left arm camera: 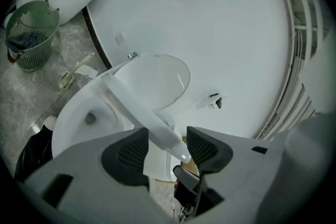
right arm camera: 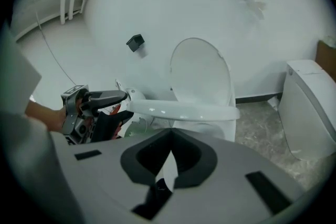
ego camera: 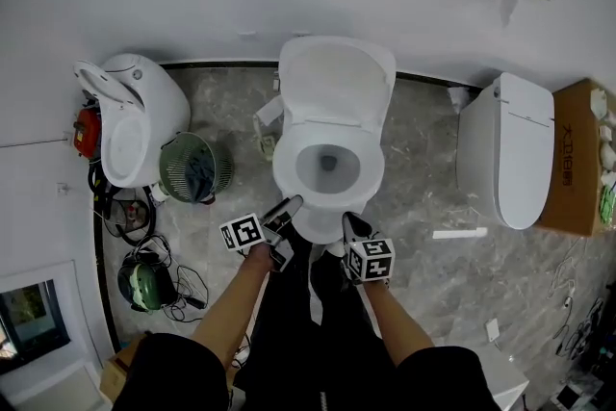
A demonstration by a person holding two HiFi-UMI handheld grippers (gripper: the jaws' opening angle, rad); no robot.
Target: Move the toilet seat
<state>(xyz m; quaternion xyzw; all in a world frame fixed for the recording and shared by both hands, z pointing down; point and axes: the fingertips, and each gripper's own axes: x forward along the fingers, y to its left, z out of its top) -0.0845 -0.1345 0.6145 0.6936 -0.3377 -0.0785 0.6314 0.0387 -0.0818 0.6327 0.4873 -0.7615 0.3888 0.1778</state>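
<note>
The white toilet (ego camera: 318, 221) stands against the wall with its lid (ego camera: 337, 82) upright. My left gripper (ego camera: 287, 212) is at the bowl's front left. In the left gripper view the front edge of the toilet seat (left arm camera: 142, 113) runs between the jaws of my left gripper (left arm camera: 168, 136), which are shut on it. In the right gripper view the seat (right arm camera: 184, 110) hangs roughly level above the bowl, held at its left end by the left gripper (right arm camera: 123, 96). My right gripper (ego camera: 352, 226) is at the front right; its jaws (right arm camera: 171, 136) are shut, holding nothing.
A second toilet (ego camera: 135, 115) and a green mesh basket (ego camera: 192, 166) stand to the left, with cables and a green object (ego camera: 144, 284) on the floor. A third toilet (ego camera: 510, 149) and a cardboard box (ego camera: 577, 159) stand to the right. The person's legs are in front of the bowl.
</note>
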